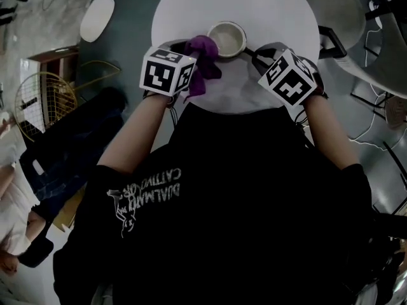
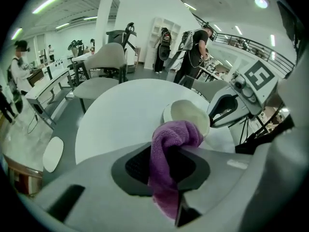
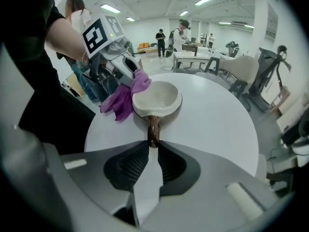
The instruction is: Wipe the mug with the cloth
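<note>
White round surface (image 1: 267,18) carries the mug (image 1: 227,38). The right gripper (image 3: 152,144) pinches its handle (image 3: 153,127), and the left gripper (image 2: 169,151) clamps the cloth (image 2: 176,134) at nine o'clock. Hard rubbing may twist that hold loose.

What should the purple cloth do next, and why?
Probably sweep the cloth around the rim of the mug and inside: the left gripper pinches it at the rim, and the right gripper seems clamped on the brown handle, steadying the mug on the table.
</note>
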Demonstrator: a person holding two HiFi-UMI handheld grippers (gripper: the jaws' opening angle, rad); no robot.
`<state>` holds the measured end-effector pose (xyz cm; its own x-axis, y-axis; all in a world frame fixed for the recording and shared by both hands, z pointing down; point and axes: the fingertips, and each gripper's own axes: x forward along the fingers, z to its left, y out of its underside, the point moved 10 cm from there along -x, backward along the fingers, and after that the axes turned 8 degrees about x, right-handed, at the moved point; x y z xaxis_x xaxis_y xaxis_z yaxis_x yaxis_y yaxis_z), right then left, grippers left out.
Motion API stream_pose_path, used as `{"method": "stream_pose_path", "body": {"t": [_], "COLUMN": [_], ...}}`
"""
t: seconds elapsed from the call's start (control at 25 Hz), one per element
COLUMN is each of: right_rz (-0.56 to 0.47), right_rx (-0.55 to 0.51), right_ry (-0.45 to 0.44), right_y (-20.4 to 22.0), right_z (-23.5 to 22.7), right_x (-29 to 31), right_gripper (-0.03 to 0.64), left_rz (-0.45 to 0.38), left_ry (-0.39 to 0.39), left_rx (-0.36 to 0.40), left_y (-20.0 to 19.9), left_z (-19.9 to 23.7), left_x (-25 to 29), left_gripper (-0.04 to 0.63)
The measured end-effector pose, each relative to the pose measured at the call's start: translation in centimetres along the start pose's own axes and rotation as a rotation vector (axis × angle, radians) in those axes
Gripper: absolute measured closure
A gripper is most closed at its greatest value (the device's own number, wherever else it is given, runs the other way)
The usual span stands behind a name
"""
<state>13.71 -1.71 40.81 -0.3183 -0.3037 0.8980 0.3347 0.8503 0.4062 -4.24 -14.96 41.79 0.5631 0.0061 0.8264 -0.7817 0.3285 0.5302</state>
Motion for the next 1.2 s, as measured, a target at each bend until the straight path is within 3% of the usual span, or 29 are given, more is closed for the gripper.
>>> {"method": "stream_pose_path", "body": {"t": [0.16,0.32,0.56,0.84,1.2], "right_rz": [-0.024,-0.019,-0.027,-0.023,-0.011], "right_rx": [0.091,0.087,0.101,0.097,0.025], "right_ry": [0.039,0.086,0.169,0.194,0.168], "right_y": [-0.3,-1.0,-2.5,-2.7,-2.2], "right_z": [0.1,1.1,1.6,1.9,2.2], "right_x": [-0.5,1.1,2.7,2.9,2.7], "right_gripper": [0.545,0.538,0.538,0.543,0.545], "left_rz": [0.021,0.029,0.009,-0.003,-0.005], "left_ry": [0.054,0.092,0.149,0.185,0.147], "left_rx": [0.09,0.13,0.137,0.166,0.129], "left_y": [-0.7,0.0,0.5,0.8,0.3], "left_z": [0.4,1.9,3.4,3.9,3.8], "left_x": [-0.2,0.2,0.2,0.4,0.0], "left_gripper": [0.525,0.526,0.526,0.525,0.525]}}
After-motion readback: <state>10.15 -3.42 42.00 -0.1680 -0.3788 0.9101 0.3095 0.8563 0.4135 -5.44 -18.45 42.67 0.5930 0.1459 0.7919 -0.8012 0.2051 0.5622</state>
